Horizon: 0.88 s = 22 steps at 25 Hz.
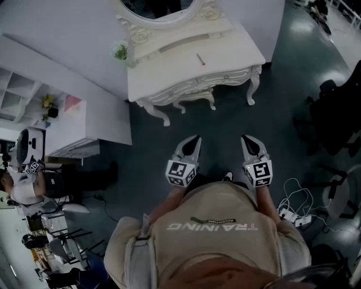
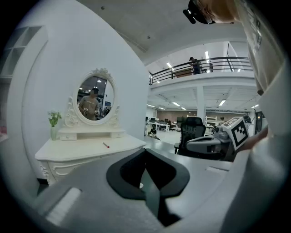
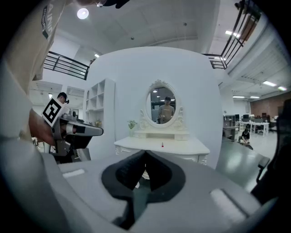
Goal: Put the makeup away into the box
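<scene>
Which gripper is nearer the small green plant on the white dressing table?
Left. The left gripper hangs well short of the small green plant, on the plant's side; the right gripper is alongside, farther across.

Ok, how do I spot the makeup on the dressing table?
Find the white dressing table under the oval mirror. On its top, near the middle, lies a thin red stick, the only coloured thing besides the green plant at the left end.

White dressing table [image 1: 225, 53] up ahead vs the wall, oval mirror [image 1: 161, 8] on top w/ a small plant [image 1: 120, 52] at its left end. White shelf unit [image 1: 17, 93] far left. Black office chair [image 2: 194, 128] off right, white cables [image 1: 293, 192] on the dark floor [image 1: 169, 147].
</scene>
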Each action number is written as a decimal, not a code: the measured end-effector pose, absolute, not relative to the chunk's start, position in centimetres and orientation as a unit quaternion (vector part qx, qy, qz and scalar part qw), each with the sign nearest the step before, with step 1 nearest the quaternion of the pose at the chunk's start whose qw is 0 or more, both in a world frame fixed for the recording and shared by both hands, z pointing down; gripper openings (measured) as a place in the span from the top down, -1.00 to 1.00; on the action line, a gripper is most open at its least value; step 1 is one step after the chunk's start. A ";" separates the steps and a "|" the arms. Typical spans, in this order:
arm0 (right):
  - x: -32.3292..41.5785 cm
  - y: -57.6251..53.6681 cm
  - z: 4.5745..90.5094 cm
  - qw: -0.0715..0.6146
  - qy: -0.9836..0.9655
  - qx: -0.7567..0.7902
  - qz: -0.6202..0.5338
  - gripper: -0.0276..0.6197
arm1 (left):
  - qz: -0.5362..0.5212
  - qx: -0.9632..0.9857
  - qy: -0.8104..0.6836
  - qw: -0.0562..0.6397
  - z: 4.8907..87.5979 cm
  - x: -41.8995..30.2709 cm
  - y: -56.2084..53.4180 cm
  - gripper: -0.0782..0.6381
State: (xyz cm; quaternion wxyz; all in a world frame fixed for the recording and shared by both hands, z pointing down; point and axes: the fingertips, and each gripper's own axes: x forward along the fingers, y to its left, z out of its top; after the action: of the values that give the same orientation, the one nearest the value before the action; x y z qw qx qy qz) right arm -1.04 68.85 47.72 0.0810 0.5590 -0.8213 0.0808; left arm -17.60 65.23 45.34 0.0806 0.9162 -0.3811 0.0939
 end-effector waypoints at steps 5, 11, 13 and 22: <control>0.0 67.1 47.4 0.090 -0.833 0.541 0.069 0.91 | 0.075 0.919 -0.378 0.083 44.3 -14.8 63.2 0.76; 1.1 64.7 46.5 0.078 -0.842 0.529 0.072 0.91 | 0.081 0.915 -0.382 0.101 44.8 -12.8 61.1 0.76; 1.1 63.6 46.7 0.085 -0.845 0.524 0.065 0.91 | 0.081 0.913 -0.387 0.100 44.7 -12.6 60.4 0.76; -1.9 59.0 48.9 0.135 -0.857 0.494 0.058 0.91 | 0.099 0.907 -0.385 0.140 48.2 -15.3 57.1 0.76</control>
State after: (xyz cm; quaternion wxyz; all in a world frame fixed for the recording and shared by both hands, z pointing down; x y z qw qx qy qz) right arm -1.94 59.02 48.95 0.1350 0.4935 -0.8573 0.0576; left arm -15.30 57.10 48.16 0.1403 0.9067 -0.3853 0.0991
